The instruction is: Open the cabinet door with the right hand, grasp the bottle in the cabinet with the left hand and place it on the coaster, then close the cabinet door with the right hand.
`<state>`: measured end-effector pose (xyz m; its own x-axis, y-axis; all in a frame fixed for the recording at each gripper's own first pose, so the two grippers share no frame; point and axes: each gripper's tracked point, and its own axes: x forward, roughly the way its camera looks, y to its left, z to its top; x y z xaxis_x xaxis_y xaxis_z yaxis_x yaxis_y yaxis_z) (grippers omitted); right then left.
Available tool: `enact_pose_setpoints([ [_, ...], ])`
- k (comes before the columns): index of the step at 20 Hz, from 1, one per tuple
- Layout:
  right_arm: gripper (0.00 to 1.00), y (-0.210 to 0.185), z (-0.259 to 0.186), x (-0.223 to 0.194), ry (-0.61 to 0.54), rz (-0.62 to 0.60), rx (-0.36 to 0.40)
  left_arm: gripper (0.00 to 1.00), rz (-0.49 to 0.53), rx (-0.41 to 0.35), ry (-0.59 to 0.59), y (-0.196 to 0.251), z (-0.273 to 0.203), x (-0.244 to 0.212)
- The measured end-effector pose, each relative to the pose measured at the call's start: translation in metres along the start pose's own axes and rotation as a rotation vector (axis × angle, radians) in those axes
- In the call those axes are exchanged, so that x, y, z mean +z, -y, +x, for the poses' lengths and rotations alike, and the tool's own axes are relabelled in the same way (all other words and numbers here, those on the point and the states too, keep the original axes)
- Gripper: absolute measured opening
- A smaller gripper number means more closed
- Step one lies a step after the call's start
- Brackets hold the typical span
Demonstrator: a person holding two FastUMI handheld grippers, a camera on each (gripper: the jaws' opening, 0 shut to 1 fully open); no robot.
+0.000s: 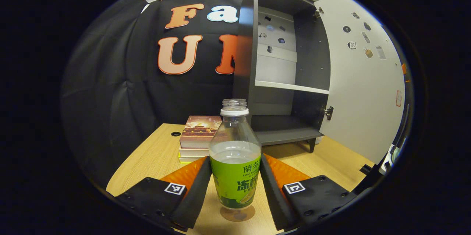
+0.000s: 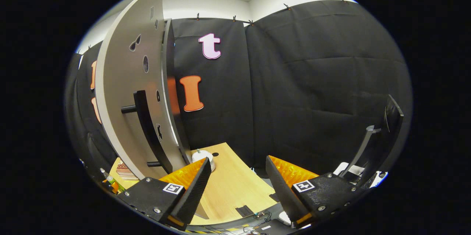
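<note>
Bottle (image 1: 235, 161) upright between left claw (image 1: 235, 187) fingers, cabinet door (image 1: 362, 76) open

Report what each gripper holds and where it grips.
The left gripper grips the bottle on both sides at its green label, bottle upright over the coaster. The right gripper holds nothing.

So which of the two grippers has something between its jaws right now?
The left gripper: the green-labelled bottle stands on the coaster between its jaws. The right gripper has only bare table between its open jaws, beside the cabinet door.
</note>
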<state>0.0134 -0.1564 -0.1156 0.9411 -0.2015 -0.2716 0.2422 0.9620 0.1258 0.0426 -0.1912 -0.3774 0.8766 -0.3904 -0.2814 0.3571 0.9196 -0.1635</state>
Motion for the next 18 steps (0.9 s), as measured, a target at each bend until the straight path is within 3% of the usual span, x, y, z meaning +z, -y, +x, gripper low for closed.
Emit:
enact_pose_setpoints([
  [10, 0.93, 0.013, -0.003, 0.001, -0.017, -0.017, -0.066, 0.82, 0.031, 0.001, -0.02, 0.007, 0.012, -0.053],
  [18, 0.93, 0.012, -0.008, -0.01, -0.042, -0.031, -0.075, 0.82, 0.031, -0.012, -0.035, 0.012, 0.014, -0.072],
])
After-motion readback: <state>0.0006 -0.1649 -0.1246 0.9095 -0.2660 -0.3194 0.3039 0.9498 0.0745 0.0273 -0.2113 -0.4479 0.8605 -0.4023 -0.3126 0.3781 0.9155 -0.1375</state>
